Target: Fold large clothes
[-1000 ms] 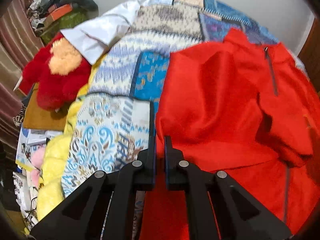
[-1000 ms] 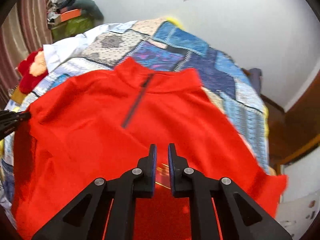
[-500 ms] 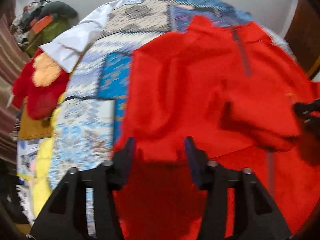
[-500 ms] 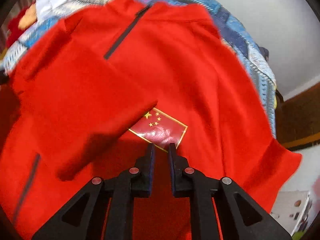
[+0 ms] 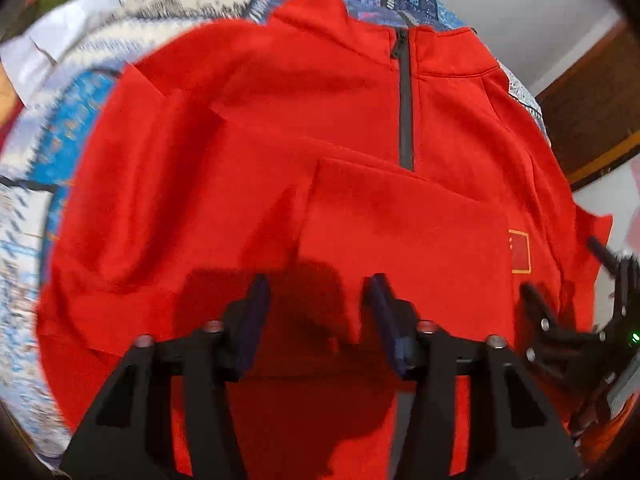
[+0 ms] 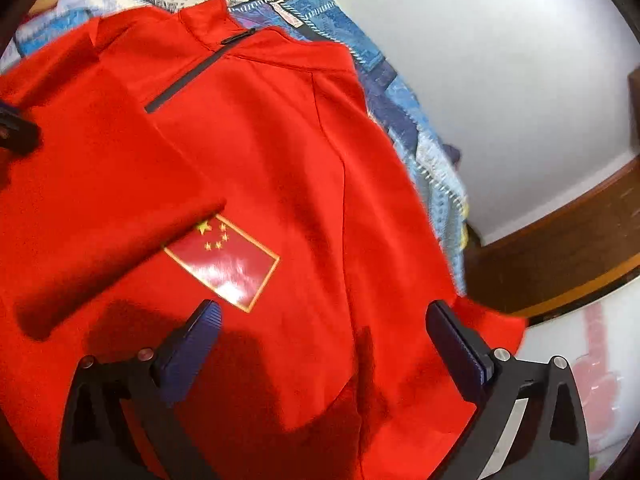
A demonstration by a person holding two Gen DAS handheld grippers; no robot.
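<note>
As seen from the left wrist camera, a red pullover (image 5: pixel 224 184) is spread front-up over a patchwork quilt (image 5: pixel 52 132) that covers the bed. The collar lies at the far end, and a dark zipper (image 5: pixel 405 108) runs from it down the chest. One sleeve (image 5: pixel 400 232) is folded across the body, its cuff end lying near a flag patch (image 5: pixel 520 252), which is partly covered. The left gripper (image 5: pixel 318 300) is held above the lower part of the garment with its jaws spread apart and nothing between them; its shadow is cast on the red cloth. At the right edge, part of the right gripper (image 5: pixel 568 320) is visible over the garment's side. A white cloth (image 5: pixel 36 56) is seen at the upper left, blurred.

In the right wrist view, the same pullover (image 6: pixel 360 160) fills most of the frame, with the quilt (image 6: pixel 384 80) showing beyond its far and right edges. The folded sleeve (image 6: pixel 104 208) is laid diagonally, its cuff overlapping one corner of the flag patch (image 6: pixel 228 264), on which yellow stars are visible. The right gripper (image 6: pixel 322 320) is held with its jaws wide apart over the cloth just below the patch, gripping nothing. A white wall (image 6: pixel 500 60) and a brown wooden trim (image 6: pixel 560 248) are seen at the right.
</note>
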